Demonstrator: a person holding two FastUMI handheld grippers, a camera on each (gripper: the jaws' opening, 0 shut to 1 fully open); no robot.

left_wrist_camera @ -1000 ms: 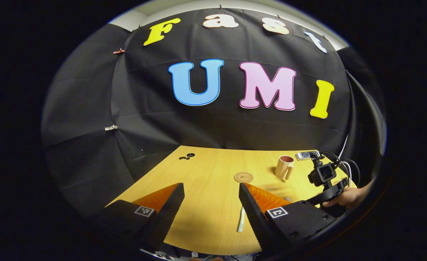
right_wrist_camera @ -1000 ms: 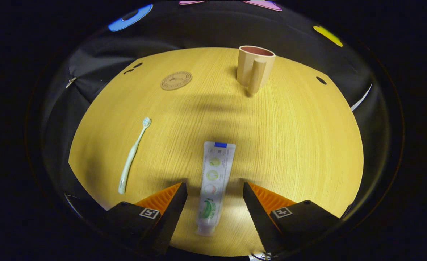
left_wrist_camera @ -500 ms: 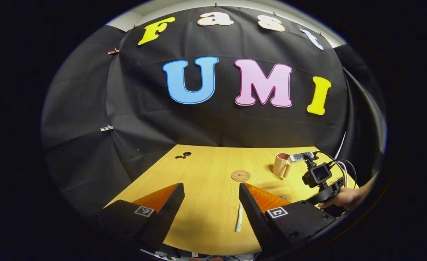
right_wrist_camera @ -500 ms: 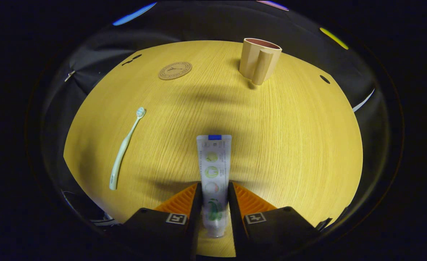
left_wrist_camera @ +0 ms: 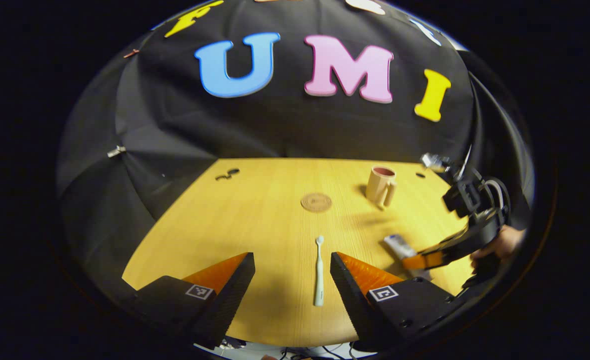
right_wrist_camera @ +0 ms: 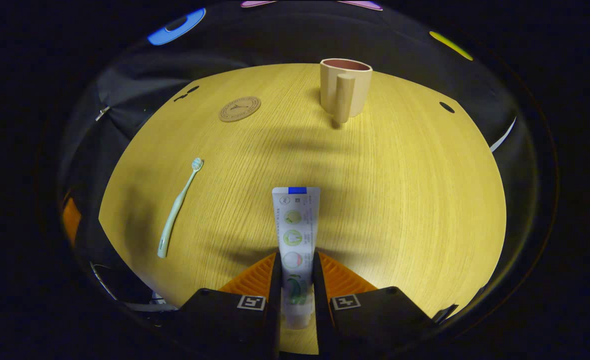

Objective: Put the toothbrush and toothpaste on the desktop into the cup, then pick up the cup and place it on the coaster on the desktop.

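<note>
- Two grippers are counted. In the right gripper view, the right gripper (right_wrist_camera: 296,280) is seen at the bottom with both fingers pressed on the sides of the one toothpaste (right_wrist_camera: 295,235), gripped near its cap end.
- The toothpaste's long axis is laid along the gripper's own forward line; the cap end is set nearest the camera and the flat crimped end with a blue band is pointed away, toward the cup (right_wrist_camera: 344,87). Whether the tube is touching the desktop (right_wrist_camera: 405,200) cannot be told.
- In the left gripper view, the left gripper (left_wrist_camera: 292,280) is shown with its fingers spread wide and nothing between them but the desktop and, just inside the right-hand finger, the handle of the toothbrush.
- One toothbrush (left_wrist_camera: 319,272) is counted, lying flat on the desktop. Its long axis runs nearly straight away from the left gripper, handle end near, bristle head far, pointed toward the coaster.
- Farther off at the right of the same view, the right gripper is seen from the side, held by a hand (left_wrist_camera: 500,244), with the toothpaste projecting from it low over the desktop.
- One coaster (left_wrist_camera: 316,202) is counted, round and flat, beyond the toothbrush head and apart from it.
- One cup is counted, upright, well right of the coaster, its handle turned toward the near edge.
</note>
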